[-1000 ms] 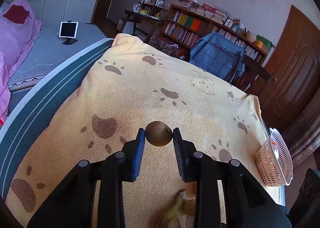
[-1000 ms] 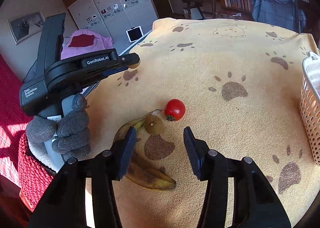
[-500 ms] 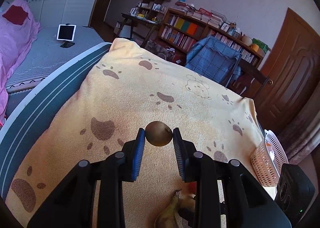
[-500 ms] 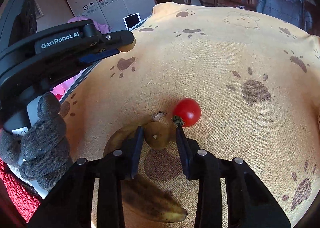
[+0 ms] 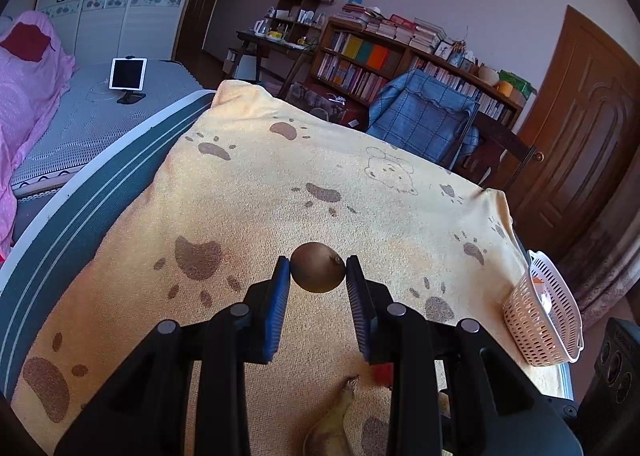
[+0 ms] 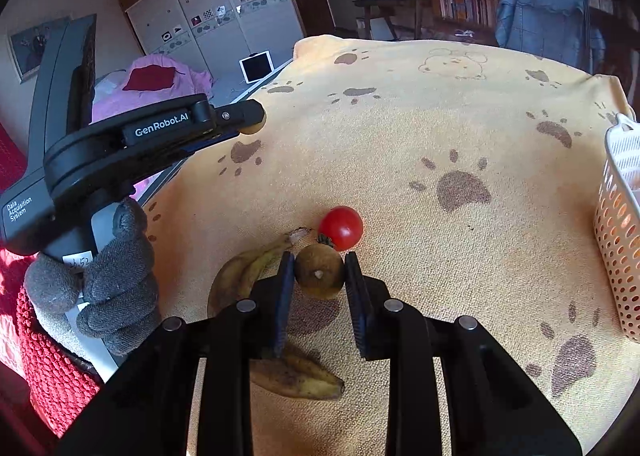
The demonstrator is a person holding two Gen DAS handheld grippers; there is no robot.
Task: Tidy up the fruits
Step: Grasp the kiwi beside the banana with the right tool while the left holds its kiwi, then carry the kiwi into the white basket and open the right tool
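My left gripper [image 5: 318, 270] is shut on a brown kiwi [image 5: 318, 267], held in the air above the yellow paw-print cloth [image 5: 280, 176]. In the right wrist view that left gripper [image 6: 256, 121] hangs at the left, held by a grey-gloved hand [image 6: 108, 280]. My right gripper [image 6: 319, 270] is shut on a second kiwi [image 6: 319, 271] that lies on the cloth. A red tomato [image 6: 341, 227] touches that kiwi's far side. A spotted banana [image 6: 256, 268] lies at its left, partly under my left finger.
A pale mesh basket [image 5: 540, 320] stands at the cloth's right edge, also as the basket [image 6: 618, 224] in the right wrist view. A green striped mattress edge [image 5: 80, 212] borders the cloth on the left. A chair with a blue plaid cover [image 5: 424, 124] stands behind.
My right gripper moved forward over the kiwi on the cloth and its jaws closed onto it. The left gripper kept its kiwi and barely moved.
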